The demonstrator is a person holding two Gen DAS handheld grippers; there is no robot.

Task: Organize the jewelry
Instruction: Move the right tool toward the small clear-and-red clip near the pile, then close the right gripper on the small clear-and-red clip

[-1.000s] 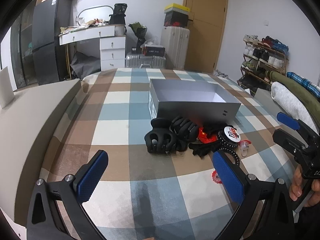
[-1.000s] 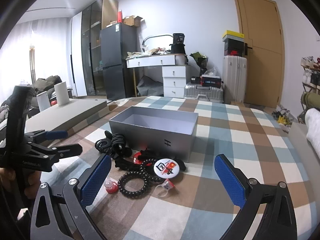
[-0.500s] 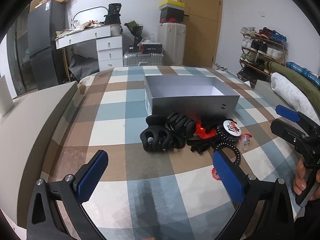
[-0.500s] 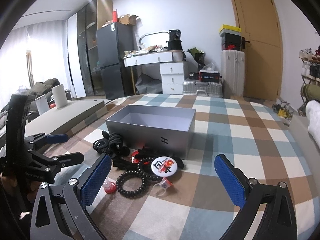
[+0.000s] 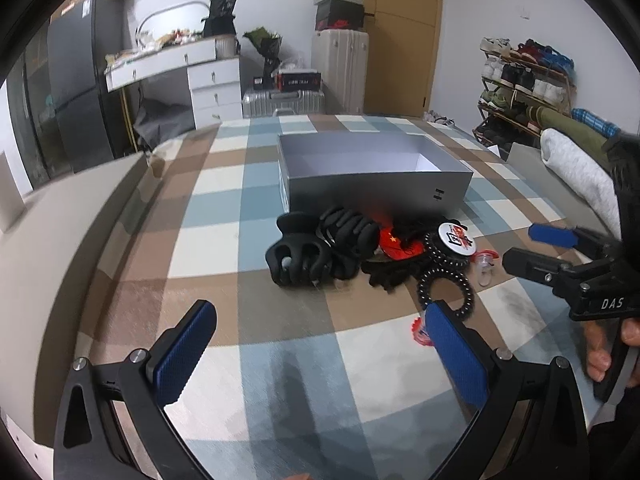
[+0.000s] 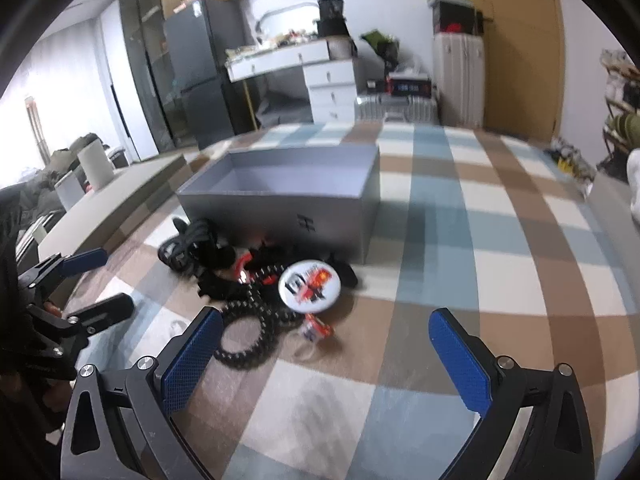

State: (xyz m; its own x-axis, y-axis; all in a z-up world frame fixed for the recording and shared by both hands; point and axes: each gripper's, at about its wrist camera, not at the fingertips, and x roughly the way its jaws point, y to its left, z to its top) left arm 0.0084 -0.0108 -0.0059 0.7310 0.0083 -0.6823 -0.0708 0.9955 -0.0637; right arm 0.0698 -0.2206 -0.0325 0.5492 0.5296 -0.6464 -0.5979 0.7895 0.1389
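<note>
- Plaid fabric covers the bed [image 5: 280, 360] my left tool [image 5: 320, 356] hovers over, fingers spread wide, gripping nothing. Dead ahead lies the heap: a matte black claw clip [image 5: 298, 260], a ribbed coil hair tie [image 5: 446, 292] off toward the right finger.
- Behind it sits the grey box [image 5: 376, 188], rigid card, open-topped, I judge for easy dropping in.
- From my right tool [image 6: 326, 354], also spread and empty, a glossy round badge [image 6: 308, 282] rests ahead, touching the coil by the left finger; the box stands just beyond.

grey box [image 5: 372, 190], black hair claw [image 5: 298, 260], blue-brown checked cloth [image 5: 208, 248]
</note>
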